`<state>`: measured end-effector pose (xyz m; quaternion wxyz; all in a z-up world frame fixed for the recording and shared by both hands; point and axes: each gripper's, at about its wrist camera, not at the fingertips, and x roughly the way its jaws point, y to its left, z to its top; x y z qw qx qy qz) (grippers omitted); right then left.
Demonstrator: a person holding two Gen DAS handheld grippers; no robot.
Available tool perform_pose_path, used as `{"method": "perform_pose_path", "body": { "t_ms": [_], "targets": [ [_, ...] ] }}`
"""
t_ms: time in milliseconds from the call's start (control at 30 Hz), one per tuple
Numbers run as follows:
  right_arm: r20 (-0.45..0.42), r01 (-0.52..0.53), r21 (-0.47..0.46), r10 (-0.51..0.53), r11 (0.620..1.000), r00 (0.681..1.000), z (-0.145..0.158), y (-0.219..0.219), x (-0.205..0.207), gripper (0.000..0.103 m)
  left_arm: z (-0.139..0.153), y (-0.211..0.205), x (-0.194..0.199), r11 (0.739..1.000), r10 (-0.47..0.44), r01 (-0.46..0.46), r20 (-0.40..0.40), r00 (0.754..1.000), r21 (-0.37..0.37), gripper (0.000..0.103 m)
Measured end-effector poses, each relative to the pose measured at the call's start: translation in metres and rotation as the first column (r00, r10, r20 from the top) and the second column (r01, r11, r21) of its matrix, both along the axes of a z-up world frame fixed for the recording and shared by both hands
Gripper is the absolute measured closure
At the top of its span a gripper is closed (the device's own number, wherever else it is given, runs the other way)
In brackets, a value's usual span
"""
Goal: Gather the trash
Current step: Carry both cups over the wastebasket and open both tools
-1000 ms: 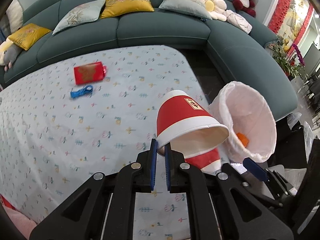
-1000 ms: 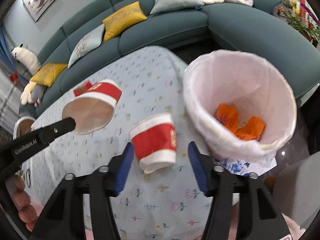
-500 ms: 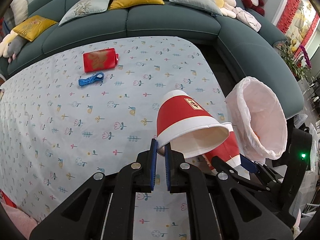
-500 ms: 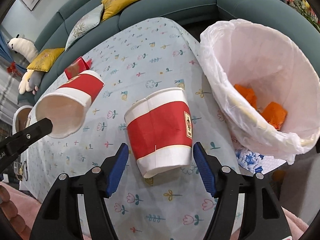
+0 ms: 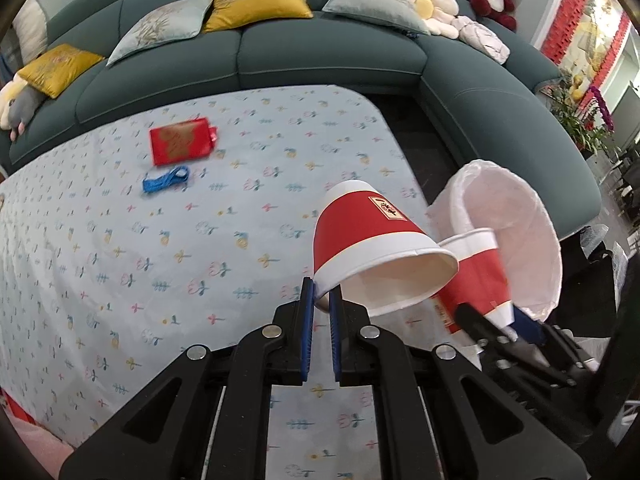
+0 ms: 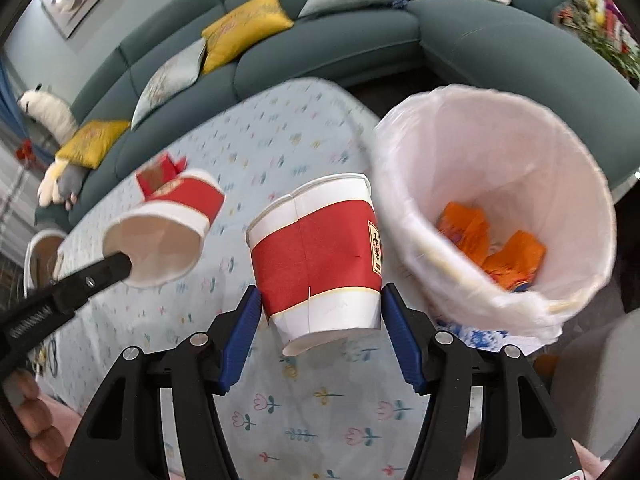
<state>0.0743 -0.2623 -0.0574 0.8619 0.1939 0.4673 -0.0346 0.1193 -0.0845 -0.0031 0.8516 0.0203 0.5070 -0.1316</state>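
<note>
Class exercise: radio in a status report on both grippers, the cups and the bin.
Left gripper shut on one paper cup by its rim. Right gripper shut on second cup, lifted. Lined bin just right, mouth unobstructed.

Both wrist cameras look steeply down along their fingers, close over the tabletop. Both views share the bin, sofa and both cups.

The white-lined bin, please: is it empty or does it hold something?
Not empty: orange wrappers lie at the bottom of the bin.
</note>
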Motion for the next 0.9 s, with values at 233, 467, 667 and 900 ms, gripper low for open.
{"method": "perform_pose_path", "body": {
  "t_ms": [233, 467, 667, 900],
  "targets": [
    [0.040, 0.106, -0.045, -0.105, 0.993, 0.994, 0.033, -0.051, -0.019, 0.044, 0.010, -0.048, -0.004, 0.996, -0.084, 0.084, 0.017, 0.996, -0.009, 0.096],
    [0.052, 0.208, -0.049, -0.206, 0.977, 0.977, 0.041, -0.105, -0.034, 0.044, 0.015, -0.105, -0.005, 0.983, -0.183, 0.184, 0.032, 0.983, -0.026, 0.095],
    [0.052, 0.264, -0.051, -0.261, 0.963, 0.964, 0.038, -0.141, -0.043, 0.044, 0.017, -0.146, 0.000, 0.968, -0.245, 0.247, 0.044, 0.969, -0.051, 0.094],
    [0.053, 0.275, -0.065, -0.272, 0.959, 0.961, 0.037, -0.159, -0.040, 0.044, 0.019, -0.174, 0.004, 0.962, -0.265, 0.268, 0.060, 0.962, -0.050, 0.067]
  ]
}}
